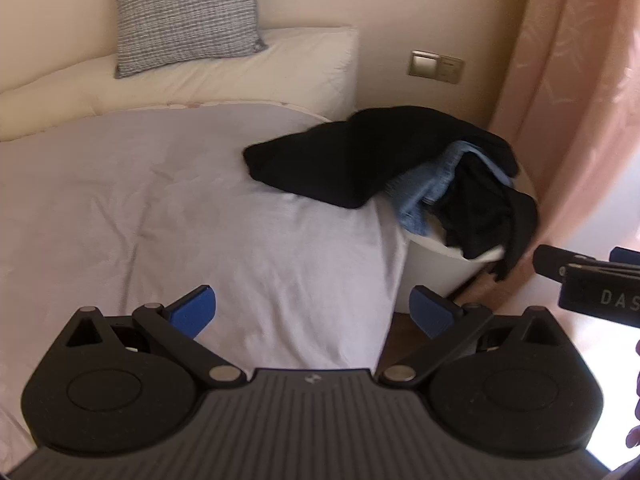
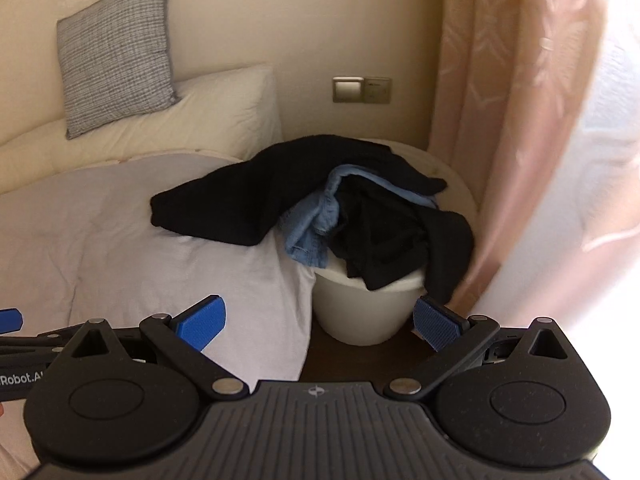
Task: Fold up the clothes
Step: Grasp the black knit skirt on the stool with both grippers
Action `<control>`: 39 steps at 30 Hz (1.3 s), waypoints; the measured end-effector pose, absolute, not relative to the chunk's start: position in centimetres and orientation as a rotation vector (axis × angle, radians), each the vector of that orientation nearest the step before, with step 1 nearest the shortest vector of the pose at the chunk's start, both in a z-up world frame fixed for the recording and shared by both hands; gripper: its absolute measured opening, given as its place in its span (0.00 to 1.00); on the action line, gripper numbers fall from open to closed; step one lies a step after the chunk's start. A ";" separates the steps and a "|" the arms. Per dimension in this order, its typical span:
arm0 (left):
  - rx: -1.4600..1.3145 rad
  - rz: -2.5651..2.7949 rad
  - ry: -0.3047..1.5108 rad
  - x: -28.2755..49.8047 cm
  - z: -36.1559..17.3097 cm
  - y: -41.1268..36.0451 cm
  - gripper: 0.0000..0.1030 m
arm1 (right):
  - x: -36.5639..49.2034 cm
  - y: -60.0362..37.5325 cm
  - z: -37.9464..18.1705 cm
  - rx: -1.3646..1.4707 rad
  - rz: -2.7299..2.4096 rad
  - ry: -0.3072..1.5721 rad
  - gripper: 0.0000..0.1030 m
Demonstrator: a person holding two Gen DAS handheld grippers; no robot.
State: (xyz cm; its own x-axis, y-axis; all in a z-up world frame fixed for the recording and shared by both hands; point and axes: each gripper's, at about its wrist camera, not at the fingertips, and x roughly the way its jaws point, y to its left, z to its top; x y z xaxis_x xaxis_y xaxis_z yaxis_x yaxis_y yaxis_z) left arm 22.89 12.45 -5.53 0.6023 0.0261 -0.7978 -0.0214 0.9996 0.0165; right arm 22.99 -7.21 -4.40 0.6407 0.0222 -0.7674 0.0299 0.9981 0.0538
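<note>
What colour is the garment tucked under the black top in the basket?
Light blue denim, clearest in the right wrist view.

The right gripper [image 2: 320,318], jaws wide apart, hangs before a white basket [image 2: 360,316] heaped with dark clothes [image 2: 384,236] beside the bed [image 2: 132,240].

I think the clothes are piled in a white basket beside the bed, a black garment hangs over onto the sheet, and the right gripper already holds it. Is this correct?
Not quite. The right gripper is open and holds nothing, as the right wrist view shows. The rest stands: clothes are piled in the white basket beside the bed, and the black garment hangs over onto the sheet.
</note>
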 end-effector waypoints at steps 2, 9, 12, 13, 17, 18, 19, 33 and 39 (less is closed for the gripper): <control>0.004 0.041 0.927 24.1 -6.0 12.3 0.99 | 24.6 -7.2 -5.0 0.052 0.006 0.872 1.00; -0.003 0.080 1.007 30.1 -8.7 11.3 0.99 | 30.7 -8.1 -7.7 0.010 0.070 0.878 1.00; -0.014 0.093 1.054 33.2 -10.0 10.9 0.99 | 33.4 -8.7 -8.8 0.015 0.104 0.884 1.00; -0.021 0.091 1.065 34.1 -10.3 10.7 0.99 | 34.5 -9.0 -9.2 0.010 0.117 0.895 1.00; -0.050 0.076 1.104 37.8 -11.5 10.4 0.99 | 38.5 -10.2 -10.4 -0.009 0.165 0.942 1.00; -0.058 0.076 1.112 38.7 -11.8 10.3 0.99 | 39.4 -10.5 -10.7 -0.005 0.172 0.947 1.00; -0.070 0.077 1.119 39.6 -12.1 10.4 0.99 | 40.4 -10.9 -10.9 0.002 0.181 0.958 1.00; -0.266 0.127 1.201 49.7 -17.0 13.3 0.84 | 51.3 -12.9 -14.3 -0.008 0.264 1.060 0.97; -0.216 0.091 1.176 53.5 -19.3 14.0 0.73 | 53.5 -16.8 -15.9 0.089 0.200 1.067 0.95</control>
State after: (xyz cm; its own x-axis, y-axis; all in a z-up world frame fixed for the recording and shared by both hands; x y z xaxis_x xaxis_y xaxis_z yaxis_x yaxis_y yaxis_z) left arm 53.48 14.00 -19.27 0.3836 -0.0420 -0.9226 -0.1829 0.9757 -0.1204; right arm 53.53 -16.82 -15.89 0.4672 0.2055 -0.8600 -0.1197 0.9784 0.1687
